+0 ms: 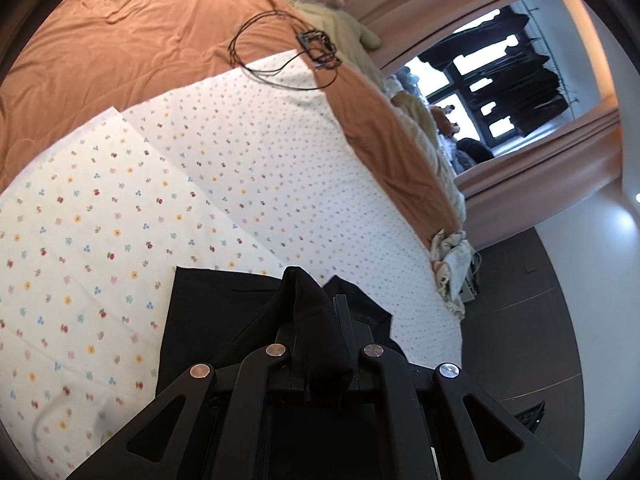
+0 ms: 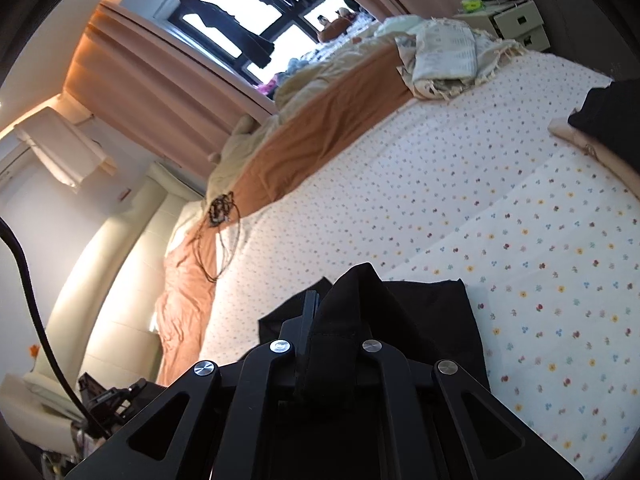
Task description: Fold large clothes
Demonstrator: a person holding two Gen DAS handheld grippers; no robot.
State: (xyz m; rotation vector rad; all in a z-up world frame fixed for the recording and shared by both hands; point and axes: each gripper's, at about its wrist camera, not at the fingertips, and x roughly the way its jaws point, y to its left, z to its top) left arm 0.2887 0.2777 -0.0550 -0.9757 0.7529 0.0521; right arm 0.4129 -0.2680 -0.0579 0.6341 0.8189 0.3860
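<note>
Both jaws pinching black garment (image 1: 224,312) edges, floral sheet (image 1: 100,220) beyond

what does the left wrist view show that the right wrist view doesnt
Only the left wrist view shows the dark floor beside the bed. Only the right wrist view shows the padded headboard and the drawer unit. Both show a gripper, left gripper and right gripper, shut on the black garment, above the floral sheet, and the orange blanket.
</note>
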